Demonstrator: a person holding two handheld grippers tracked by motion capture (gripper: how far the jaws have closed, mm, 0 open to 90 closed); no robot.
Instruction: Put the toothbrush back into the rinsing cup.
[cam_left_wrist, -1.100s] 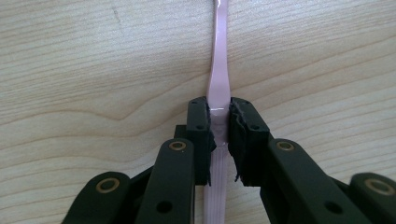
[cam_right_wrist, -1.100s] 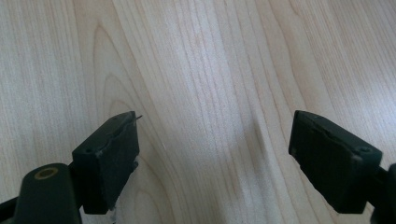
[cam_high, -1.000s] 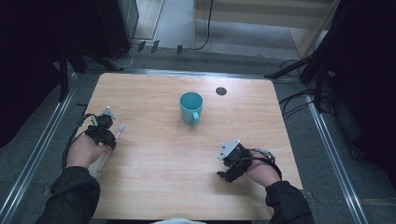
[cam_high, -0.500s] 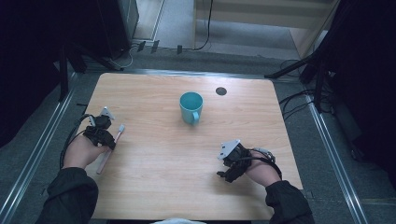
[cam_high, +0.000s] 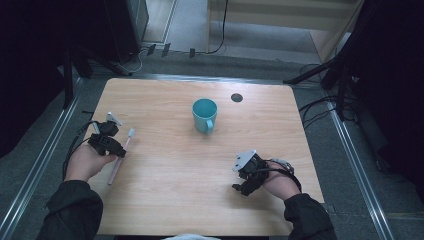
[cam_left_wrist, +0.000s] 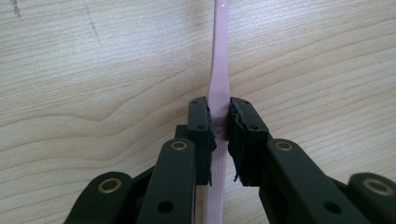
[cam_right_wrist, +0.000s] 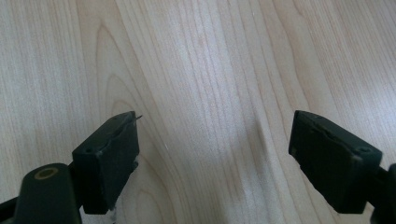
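Left gripper view: toothbrush (cam_left_wrist: 218, 84) between tongs (cam_left_wrist: 218, 116).

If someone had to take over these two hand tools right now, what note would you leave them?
Left gripper: shut on the pink toothbrush, jaws clamped around its handle; the brush lies low along the table at the left side.
Right gripper: open, holding nothing, resting low over bare wood near the front right.
Teal mug: upright in the middle of the table, apart from both grippers; it looks empty.
Done: the toothbrush is gripped.
Left: probably lift it and carry it to the mug, though that is a guess from the layout. The right gripper is free to steady the mug.
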